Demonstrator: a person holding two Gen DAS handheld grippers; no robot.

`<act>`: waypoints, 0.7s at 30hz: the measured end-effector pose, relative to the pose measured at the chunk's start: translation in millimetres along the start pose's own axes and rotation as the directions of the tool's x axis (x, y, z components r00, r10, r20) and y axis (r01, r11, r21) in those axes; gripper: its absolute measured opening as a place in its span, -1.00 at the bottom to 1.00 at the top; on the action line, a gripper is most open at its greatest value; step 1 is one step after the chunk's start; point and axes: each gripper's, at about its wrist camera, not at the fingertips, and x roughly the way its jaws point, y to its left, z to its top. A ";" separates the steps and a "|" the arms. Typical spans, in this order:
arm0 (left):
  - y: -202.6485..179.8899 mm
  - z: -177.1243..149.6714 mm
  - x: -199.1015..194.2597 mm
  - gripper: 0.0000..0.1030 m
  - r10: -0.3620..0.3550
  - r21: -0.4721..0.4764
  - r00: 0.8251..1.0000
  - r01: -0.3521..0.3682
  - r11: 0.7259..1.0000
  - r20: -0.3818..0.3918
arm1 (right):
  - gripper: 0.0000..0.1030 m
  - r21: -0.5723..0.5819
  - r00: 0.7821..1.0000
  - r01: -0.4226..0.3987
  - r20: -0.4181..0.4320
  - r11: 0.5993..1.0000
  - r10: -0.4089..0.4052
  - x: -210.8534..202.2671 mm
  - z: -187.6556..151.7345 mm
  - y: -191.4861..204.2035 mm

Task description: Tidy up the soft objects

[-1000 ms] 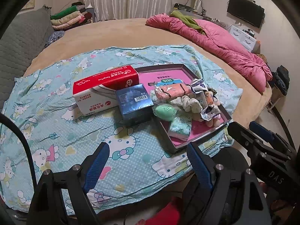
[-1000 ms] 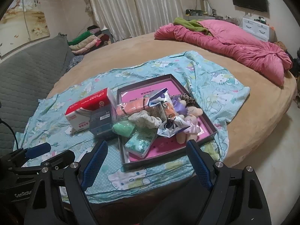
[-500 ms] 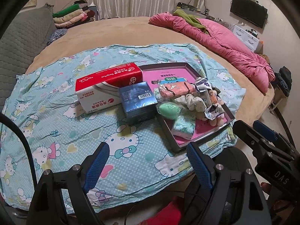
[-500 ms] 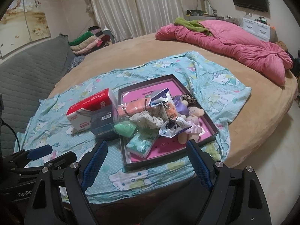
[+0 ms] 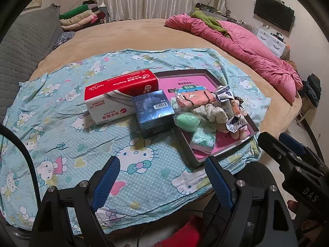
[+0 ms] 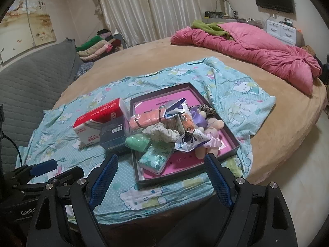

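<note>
A: What can't you make out?

B: The heap in the tray [image 6: 230, 135] overlaps itself. A crinkled foil packet [image 6: 190, 142] covers most of the plush toy [image 6: 211, 132], and the leopard-print piece [image 6: 206, 108] behind is too buried to identify, possibly a hair tie. The tray's pink floor [image 5: 185, 81] carries print I can't read.

A: Textures?

B: A smooth mint sponge [image 5: 187, 121], a frilly pale scrunchie [image 5: 213, 112], a peach roll in clear wrap [image 5: 193, 100], and a flat mint tissue pack [image 6: 155, 157]. Just left of the tray stand a rigid red-and-white tissue box [image 5: 121, 95] and a glossy blue box [image 5: 153, 111], touching, on the wrinkled cartoon-cat sheet [image 5: 61, 123].

A: The claws?

B: The left gripper [image 5: 160, 183] and right gripper [image 6: 159, 178] are both spread wide, holding nothing, at the bed's near edge, short of the tray.
</note>
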 end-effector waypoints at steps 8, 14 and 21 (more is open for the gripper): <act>-0.6 0.7 0.3 0.63 0.003 0.005 1.000 -0.003 1.000 -0.001 | 0.68 -0.002 1.000 -0.005 0.006 1.000 0.005 -0.9 0.4 -0.1; 0.3 0.4 2.1 0.63 0.003 0.003 1.000 -0.003 1.000 -0.007 | 0.68 0.001 1.000 -0.003 0.003 1.000 0.003 -0.2 0.0 -0.7; 0.4 -1.1 5.3 0.63 0.007 0.003 1.000 -0.007 1.000 -0.014 | 0.68 0.004 1.000 -0.009 -0.005 1.000 0.009 1.8 -1.5 -0.2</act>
